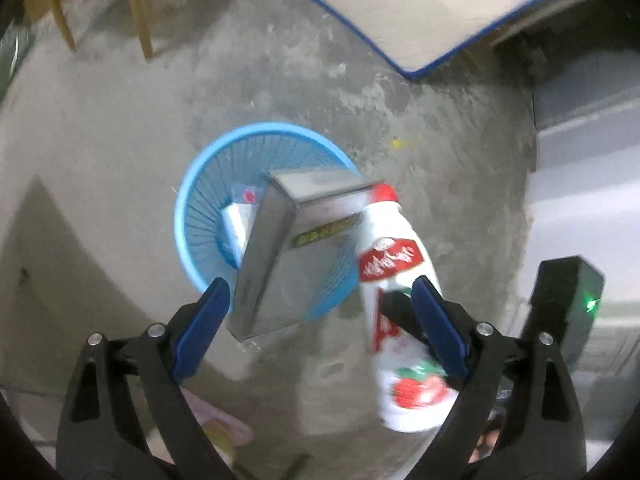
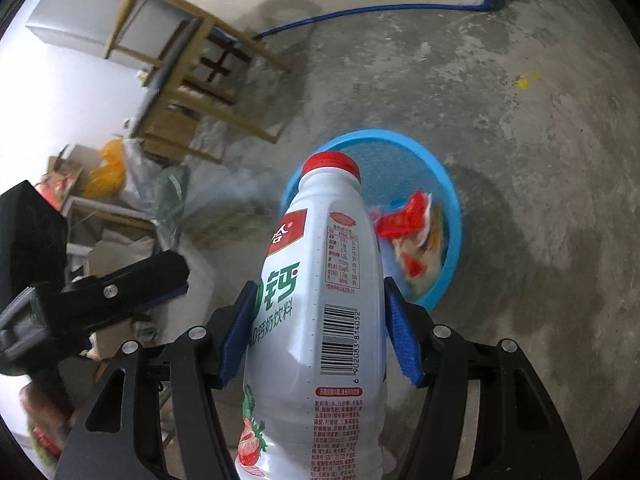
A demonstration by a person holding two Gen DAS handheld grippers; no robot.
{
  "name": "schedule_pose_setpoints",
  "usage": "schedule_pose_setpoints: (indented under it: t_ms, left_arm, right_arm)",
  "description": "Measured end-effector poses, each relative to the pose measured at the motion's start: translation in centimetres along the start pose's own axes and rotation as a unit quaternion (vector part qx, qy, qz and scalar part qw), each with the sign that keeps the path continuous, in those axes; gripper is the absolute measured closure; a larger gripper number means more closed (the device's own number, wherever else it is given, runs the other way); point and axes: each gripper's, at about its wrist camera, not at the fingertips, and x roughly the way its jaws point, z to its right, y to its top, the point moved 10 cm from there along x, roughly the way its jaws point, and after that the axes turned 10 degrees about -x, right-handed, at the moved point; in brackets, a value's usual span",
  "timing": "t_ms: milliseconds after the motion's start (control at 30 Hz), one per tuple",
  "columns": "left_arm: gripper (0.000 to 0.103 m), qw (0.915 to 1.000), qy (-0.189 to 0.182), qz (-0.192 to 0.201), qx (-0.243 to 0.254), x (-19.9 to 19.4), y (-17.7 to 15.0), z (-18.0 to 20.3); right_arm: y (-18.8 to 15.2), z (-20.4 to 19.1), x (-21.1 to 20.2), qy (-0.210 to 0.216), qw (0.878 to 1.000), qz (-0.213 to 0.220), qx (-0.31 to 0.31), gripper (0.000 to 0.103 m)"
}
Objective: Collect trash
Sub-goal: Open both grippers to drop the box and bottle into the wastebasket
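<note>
Disposal was judged to be the step in hand, with both items brought over the blue basket [image 2: 452,200] on the concrete floor [image 2: 520,80]. The right gripper [image 2: 320,284] was seen closed on a white bottle [image 2: 328,220] with a red cap, one blue pad pressed to each side of its body. The cap was pointed toward the basket and the bottle was carried just above its near rim.

The left gripper [image 1: 320,282] was seen with its fingers spread wide. A grey box [image 1: 304,264] was caught between them, over the near side of the basket. Its far side stood well clear of one pad. Whether its lower corner touched the other pad could not be told. The box was therefore judged to be loose and dropping, though blur left this uncertain.

For the next move, the bottle would need to be carried further over the middle of the basket, tipped cap-down and let go by opening the pads. The box and the other gripper would have to be kept clear.

Only from the left wrist were the box, the bottle's front label and a white packet [image 1: 236,220] at the basket's bottom shown. Only from the right wrist were the grip on the bottle, the red wrappers [image 2: 404,220] in the basket, and a wooden chair [image 2: 192,80] well beyond the basket shown. The box could not be made out there.
</note>
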Motion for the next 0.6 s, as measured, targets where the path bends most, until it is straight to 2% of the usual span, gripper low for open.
schedule_pose_setpoints:
  t_ms: [167, 233, 333, 467, 600]
  left_arm:
    - [0.014, 0.9996, -0.006, 0.024, -0.016, 0.2, 0.5, -0.2]
    - [0.014, 0.9994, -0.009, 0.033, -0.003, -0.8, 0.0, 0.1]
    - [0.014, 0.9983, 0.0, 0.054, 0.023, -2.9, 0.3, -0.1]
    - [0.014, 0.9949, -0.002, 0.09, 0.045, -6.6, 0.2, -0.1]
    - [0.014, 0.9916, -0.016, 0.116, 0.054, -10.7, -1.1, -0.5]
  right_arm:
    - [1.8, 1.9, 2.9, -0.041, 0.999, 0.02, -0.023, 0.04]
    - [2.2, 2.3, 3.4, -0.066, 0.996, 0.028, -0.049, 0.035]
    - [2.3, 3.1, 3.5, -0.089, 0.993, 0.038, -0.061, 0.035]
    - [1.6, 4.0, 1.9, -0.082, 0.994, 0.06, -0.042, 0.035]
    - [-0.3, 4.1, -0.4, -0.084, 0.993, 0.071, -0.051, 0.035]
